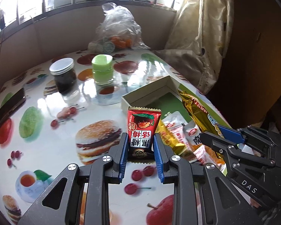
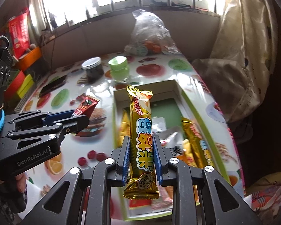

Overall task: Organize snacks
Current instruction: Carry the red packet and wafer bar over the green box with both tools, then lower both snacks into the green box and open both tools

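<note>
My left gripper point(image 1: 140, 142) is shut on a small red plum-candy packet point(image 1: 142, 126), held above the fruit-print tablecloth just left of the box. My right gripper point(image 2: 141, 146) is shut on a long gold snack bar point(image 2: 142, 140), held over the open green-sided box point(image 2: 178, 86). Several snack packets point(image 2: 194, 146) lie inside the box. In the left wrist view the right gripper point(image 1: 224, 136) shows at the right with the gold bar point(image 1: 196, 110). In the right wrist view the left gripper point(image 2: 78, 118) shows at the left with the red packet point(image 2: 88, 105).
A dark jar with a silver lid point(image 1: 63, 75) and a green-lidded jar point(image 1: 102, 69) stand behind. A phone point(image 1: 9, 106) lies at the left. A clear plastic bag with oranges point(image 1: 119, 28) sits at the back; a curtain point(image 1: 200, 37) hangs at the right.
</note>
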Tool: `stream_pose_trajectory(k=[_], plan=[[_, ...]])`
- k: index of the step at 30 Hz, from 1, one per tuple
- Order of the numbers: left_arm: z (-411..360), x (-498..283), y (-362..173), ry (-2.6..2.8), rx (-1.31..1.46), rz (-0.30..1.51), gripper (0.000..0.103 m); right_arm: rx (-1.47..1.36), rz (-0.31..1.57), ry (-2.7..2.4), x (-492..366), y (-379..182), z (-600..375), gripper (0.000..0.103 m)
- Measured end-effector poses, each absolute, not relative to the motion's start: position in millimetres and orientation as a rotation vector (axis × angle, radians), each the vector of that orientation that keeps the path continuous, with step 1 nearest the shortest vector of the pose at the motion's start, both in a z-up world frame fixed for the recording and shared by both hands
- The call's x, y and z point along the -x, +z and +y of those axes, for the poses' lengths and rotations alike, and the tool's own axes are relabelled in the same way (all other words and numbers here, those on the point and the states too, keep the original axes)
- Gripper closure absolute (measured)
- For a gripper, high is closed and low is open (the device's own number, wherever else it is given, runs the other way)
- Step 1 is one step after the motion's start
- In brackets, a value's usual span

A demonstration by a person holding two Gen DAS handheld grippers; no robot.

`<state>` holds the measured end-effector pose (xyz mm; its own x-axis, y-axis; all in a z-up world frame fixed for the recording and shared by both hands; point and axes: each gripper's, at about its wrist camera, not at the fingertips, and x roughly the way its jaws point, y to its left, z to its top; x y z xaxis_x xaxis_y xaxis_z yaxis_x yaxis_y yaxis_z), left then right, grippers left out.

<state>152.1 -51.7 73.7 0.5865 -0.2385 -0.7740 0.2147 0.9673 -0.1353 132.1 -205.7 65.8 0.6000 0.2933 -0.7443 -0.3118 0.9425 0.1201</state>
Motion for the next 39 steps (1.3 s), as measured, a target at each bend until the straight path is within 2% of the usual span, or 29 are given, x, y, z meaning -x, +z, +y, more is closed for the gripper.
stream_pose_trajectory(k=[39], plan=[[-115, -191, 44, -0.307, -0.009, 1.006, 0.075, 0.043, 0.938, 0.224, -148, 31, -259, 0.081]])
